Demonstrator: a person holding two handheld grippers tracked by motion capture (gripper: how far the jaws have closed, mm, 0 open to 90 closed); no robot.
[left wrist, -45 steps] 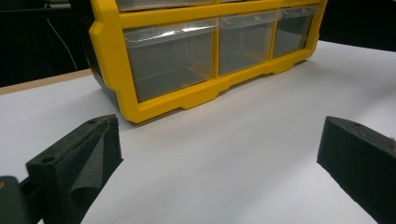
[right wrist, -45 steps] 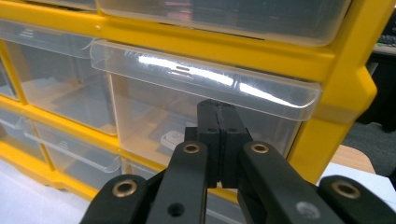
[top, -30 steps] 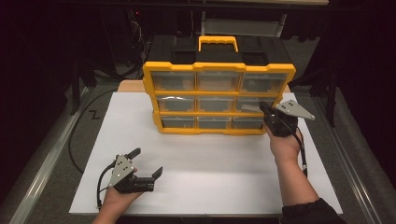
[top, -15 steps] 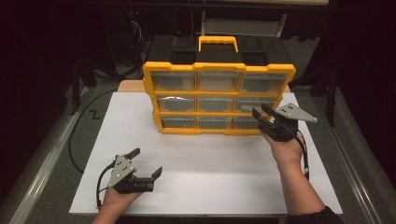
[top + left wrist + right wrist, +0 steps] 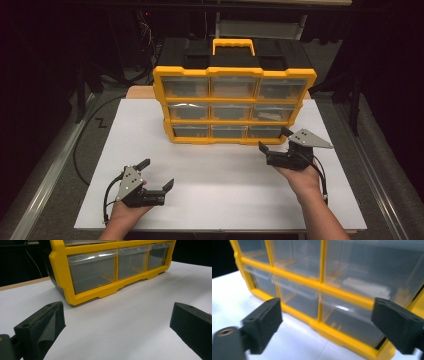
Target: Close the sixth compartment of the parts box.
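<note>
- The yellow drawer organizer (image 5: 234,106) stands upright at the far middle of the white bench (image 5: 225,200), its 9 clear drawers facing the person and all looking pushed in.
- The right hand-held gripper (image 5: 275,143) was at the organizer's lower right drawers a second ago, jaws together; it has since drawn back toward the person and sits just in front of the bottom right corner.
- Its jaws have just been opening and now stand wide with nothing between them, so whatever it was working at that drawer seems finished.
- The left hand-held gripper (image 5: 157,175) rests released on the near left of the bench, well apart from the organizer, in the same place as before.
</note>
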